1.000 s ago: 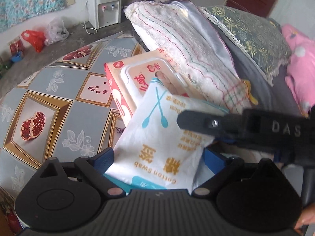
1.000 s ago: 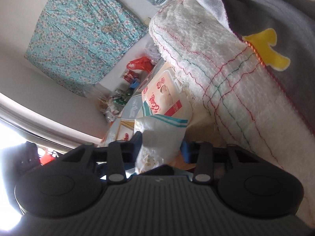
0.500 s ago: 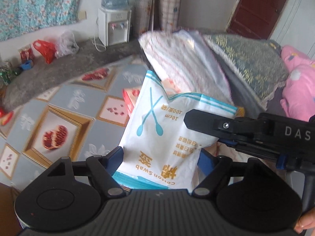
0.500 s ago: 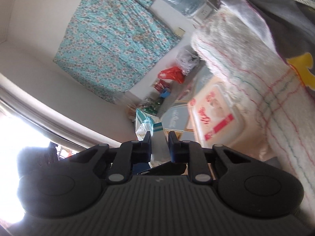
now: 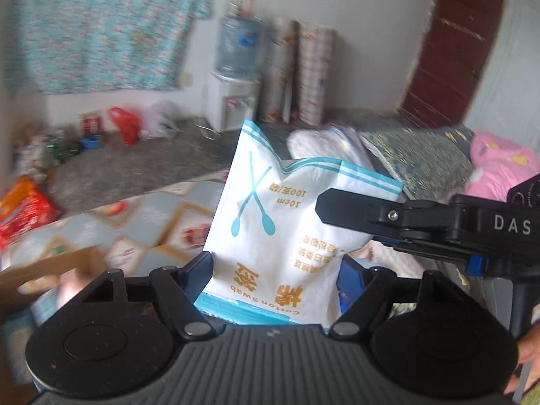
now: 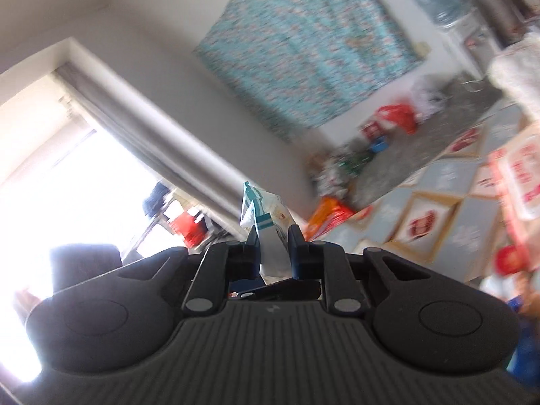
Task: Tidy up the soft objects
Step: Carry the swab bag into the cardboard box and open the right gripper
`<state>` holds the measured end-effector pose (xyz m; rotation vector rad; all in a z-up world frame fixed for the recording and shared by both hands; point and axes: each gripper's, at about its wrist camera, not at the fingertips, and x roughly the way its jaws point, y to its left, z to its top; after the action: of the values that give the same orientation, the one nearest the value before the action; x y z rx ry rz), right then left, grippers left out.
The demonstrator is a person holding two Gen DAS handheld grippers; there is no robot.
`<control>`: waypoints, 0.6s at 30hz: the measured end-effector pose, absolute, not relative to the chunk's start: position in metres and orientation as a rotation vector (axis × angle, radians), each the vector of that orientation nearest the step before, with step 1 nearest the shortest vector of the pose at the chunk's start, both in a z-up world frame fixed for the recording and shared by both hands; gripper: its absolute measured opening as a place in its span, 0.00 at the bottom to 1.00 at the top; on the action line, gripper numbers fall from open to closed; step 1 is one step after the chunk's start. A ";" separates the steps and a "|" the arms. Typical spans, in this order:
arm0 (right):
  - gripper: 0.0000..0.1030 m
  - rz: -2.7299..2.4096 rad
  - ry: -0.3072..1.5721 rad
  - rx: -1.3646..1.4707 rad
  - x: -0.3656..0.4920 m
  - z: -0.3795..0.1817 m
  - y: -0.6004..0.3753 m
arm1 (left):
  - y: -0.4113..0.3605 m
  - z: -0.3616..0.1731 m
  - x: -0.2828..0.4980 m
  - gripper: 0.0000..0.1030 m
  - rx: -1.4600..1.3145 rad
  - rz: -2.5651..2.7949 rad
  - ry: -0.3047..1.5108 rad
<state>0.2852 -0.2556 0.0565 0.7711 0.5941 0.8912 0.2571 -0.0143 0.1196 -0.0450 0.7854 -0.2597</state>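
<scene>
A white and teal cotton swab bag [image 5: 280,236] is held up in the air, upright, between both grippers. My left gripper [image 5: 275,270] has its jaws wide around the bag's lower part. My right gripper [image 6: 272,246] is shut on the bag's edge [image 6: 266,226]; its black arm reaches in from the right in the left wrist view [image 5: 405,219]. A pink wet-wipes pack [image 6: 516,182] lies on the patterned table [image 5: 118,236] below. A white towel [image 5: 330,141], a dark patterned cushion [image 5: 422,155] and a pink plush [image 5: 499,165] lie behind.
A cardboard box edge [image 5: 40,270] shows at lower left. A water dispenser [image 5: 236,77] stands against the far wall with red bags [image 5: 123,125] on the floor. A bright window [image 6: 67,175] is at the left of the right wrist view.
Both grippers rose with the bag, away from the wipes pack and towel. The right gripper closed on the bag's edge. The views tilted up toward the room.
</scene>
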 end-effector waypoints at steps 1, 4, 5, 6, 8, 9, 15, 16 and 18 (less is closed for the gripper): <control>0.15 0.930 0.610 0.774 0.281 0.060 -0.241 | 0.001 0.123 0.244 0.76 -0.056 -0.236 0.777; 0.15 1.029 0.683 0.778 0.271 0.059 -0.191 | 0.045 0.126 0.209 0.76 -0.094 -0.139 0.775; 0.15 1.053 0.717 0.775 0.268 0.056 -0.173 | 0.060 0.123 0.198 0.76 -0.106 -0.103 0.782; 0.15 1.073 0.756 0.772 0.265 0.052 -0.154 | 0.073 0.119 0.190 0.76 -0.122 -0.068 0.794; 0.15 1.104 0.842 0.756 0.260 0.041 -0.116 | 0.103 0.108 0.176 0.76 -0.170 -0.003 0.829; 0.15 1.110 0.886 0.743 0.258 0.035 -0.098 | 0.117 0.100 0.169 0.76 -0.195 0.024 0.849; 0.16 1.077 1.153 0.619 0.244 -0.012 -0.008 | 0.186 0.044 0.153 0.74 -0.325 0.120 0.988; 0.17 1.057 1.187 0.593 0.244 -0.019 0.002 | 0.194 0.035 0.153 0.73 -0.337 0.126 1.012; 0.17 1.010 1.230 0.530 0.244 -0.033 0.017 | 0.204 0.019 0.156 0.73 -0.354 0.138 1.046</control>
<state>0.2444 0.0169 -0.0330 0.5305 1.2305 1.0101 0.1562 0.2042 0.0193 -0.3540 1.0458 0.1376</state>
